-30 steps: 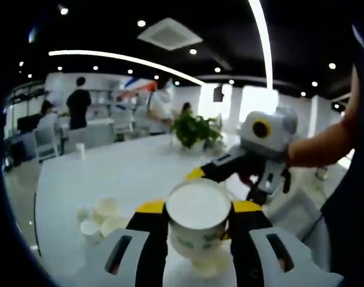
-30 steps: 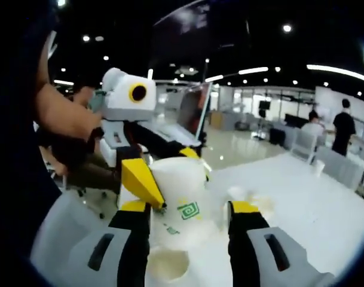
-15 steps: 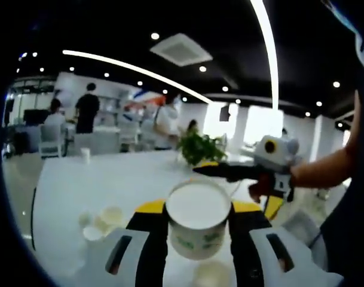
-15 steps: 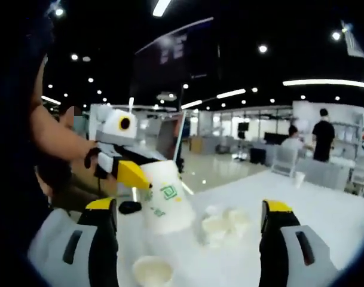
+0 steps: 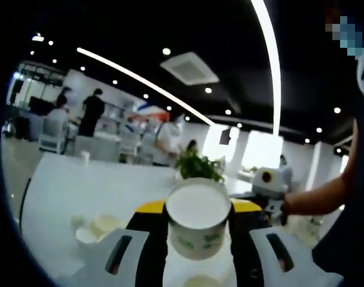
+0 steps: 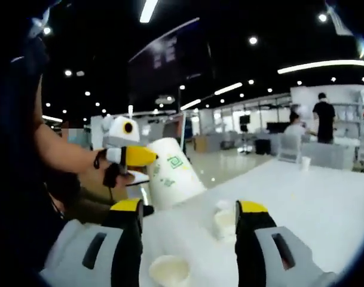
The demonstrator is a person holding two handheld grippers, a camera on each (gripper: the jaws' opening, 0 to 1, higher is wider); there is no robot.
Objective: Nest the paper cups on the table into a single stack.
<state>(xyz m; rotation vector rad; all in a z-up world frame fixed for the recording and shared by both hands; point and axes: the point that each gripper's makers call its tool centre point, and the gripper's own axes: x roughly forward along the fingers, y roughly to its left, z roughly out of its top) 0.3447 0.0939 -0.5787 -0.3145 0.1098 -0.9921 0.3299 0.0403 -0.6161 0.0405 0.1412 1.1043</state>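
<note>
My left gripper (image 5: 198, 209) is shut on a white paper cup (image 5: 197, 230) with a green logo, held upright above the white table (image 5: 62, 185). In the right gripper view that same cup (image 6: 176, 173) hangs tilted in the left gripper (image 6: 150, 164), up and to the left of my own jaws. My right gripper (image 6: 189, 209) is open with nothing between its jaws. A single cup (image 6: 165, 270) stands on the table just below them. A small cluster of cups (image 6: 225, 221) lies further out, seen also as cups (image 5: 95, 228) at the left in the left gripper view.
The right gripper (image 5: 260, 197) and a person's forearm (image 5: 316, 197) come in from the right of the left gripper view. A potted plant (image 5: 196, 166) stands mid-table. One lone cup (image 5: 84, 156) stands far back. People and chairs stand beyond the table.
The right gripper has let go of the held cup and drawn back; its jaws opened wide, then narrowed somewhat. The left gripper keeps the cup and has lifted it higher.
</note>
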